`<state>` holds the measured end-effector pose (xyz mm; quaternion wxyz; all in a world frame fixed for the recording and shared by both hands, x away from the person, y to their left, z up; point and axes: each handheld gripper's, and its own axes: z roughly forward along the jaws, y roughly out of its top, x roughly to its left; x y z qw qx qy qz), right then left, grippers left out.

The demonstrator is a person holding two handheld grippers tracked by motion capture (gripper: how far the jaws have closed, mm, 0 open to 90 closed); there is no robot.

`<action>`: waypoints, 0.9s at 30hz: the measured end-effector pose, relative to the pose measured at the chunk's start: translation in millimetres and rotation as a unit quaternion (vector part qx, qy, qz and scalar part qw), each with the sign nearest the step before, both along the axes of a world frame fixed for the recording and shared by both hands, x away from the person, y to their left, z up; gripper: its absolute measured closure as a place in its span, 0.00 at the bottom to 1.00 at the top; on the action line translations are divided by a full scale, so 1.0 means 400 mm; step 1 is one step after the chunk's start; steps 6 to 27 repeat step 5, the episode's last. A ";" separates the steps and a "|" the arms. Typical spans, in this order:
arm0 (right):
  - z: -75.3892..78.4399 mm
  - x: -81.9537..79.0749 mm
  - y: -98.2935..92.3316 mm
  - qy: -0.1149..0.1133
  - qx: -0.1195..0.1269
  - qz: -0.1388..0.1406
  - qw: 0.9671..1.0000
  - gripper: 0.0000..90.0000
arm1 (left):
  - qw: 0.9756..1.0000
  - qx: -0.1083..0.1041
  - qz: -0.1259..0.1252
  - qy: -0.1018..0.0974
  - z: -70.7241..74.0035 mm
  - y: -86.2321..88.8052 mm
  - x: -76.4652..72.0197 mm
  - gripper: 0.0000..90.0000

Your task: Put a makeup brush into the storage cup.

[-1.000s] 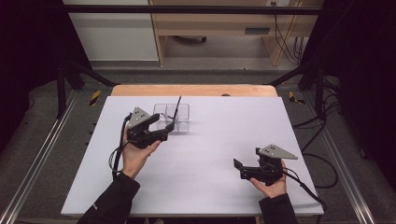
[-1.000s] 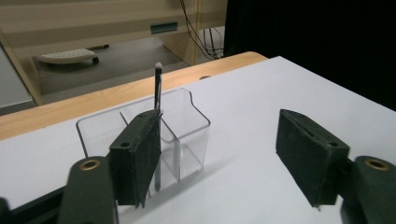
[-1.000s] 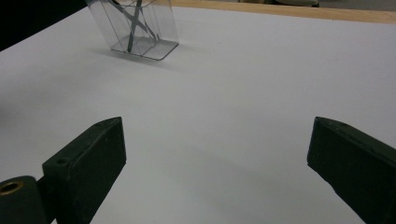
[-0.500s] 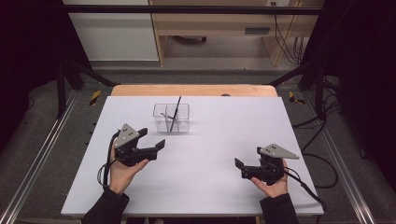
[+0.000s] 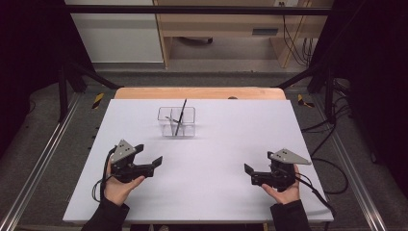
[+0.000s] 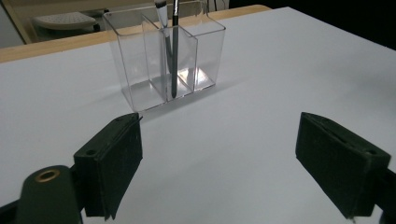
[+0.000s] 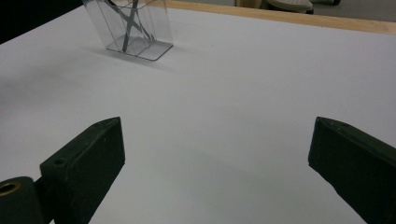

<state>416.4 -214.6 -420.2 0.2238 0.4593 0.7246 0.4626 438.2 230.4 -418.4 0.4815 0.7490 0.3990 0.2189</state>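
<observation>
High view: a white bench [image 5: 216, 144] carries a clear plastic holder [image 5: 176, 121] just above the middle of the frame, toward the far edge. A dark brush [image 5: 181, 117] stands tilted inside it. The left claw [image 5: 150, 155] sits at the lower left of the frame, held in a hand [image 5: 118, 185], its jaws spread apart and gripping nothing. The right claw [image 5: 249, 174] sits at the lower right, also released and empty, well apart from the holder. Left gripper view puts the holder [image 6: 163, 56] at the upper middle, its divided compartments visible, with the brush [image 6: 174, 46] in the middle one.
</observation>
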 end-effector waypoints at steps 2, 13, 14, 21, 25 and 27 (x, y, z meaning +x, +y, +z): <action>0.000 -0.001 0.000 0.000 0.000 0.001 1.000 0.05 | 1.000 0.002 0.001 0.003 -0.011 0.005 -0.004 0.15; 0.001 -0.002 -0.001 -0.001 -0.003 0.000 1.000 0.05 | 1.000 0.005 0.002 0.006 -0.024 0.009 -0.007 0.15; 0.001 -0.002 -0.001 -0.001 -0.003 0.000 1.000 0.05 | 1.000 0.005 0.002 0.006 -0.024 0.009 -0.007 0.15; 0.001 -0.002 -0.001 -0.001 -0.003 0.000 1.000 0.05 | 1.000 0.005 0.002 0.006 -0.024 0.009 -0.007 0.15; 0.001 -0.002 -0.001 -0.001 -0.003 0.000 1.000 0.05 | 1.000 0.005 0.002 0.006 -0.024 0.009 -0.007 0.15; 0.001 -0.002 -0.001 -0.001 -0.003 0.000 1.000 0.05 | 1.000 0.005 0.002 0.006 -0.024 0.009 -0.007 0.15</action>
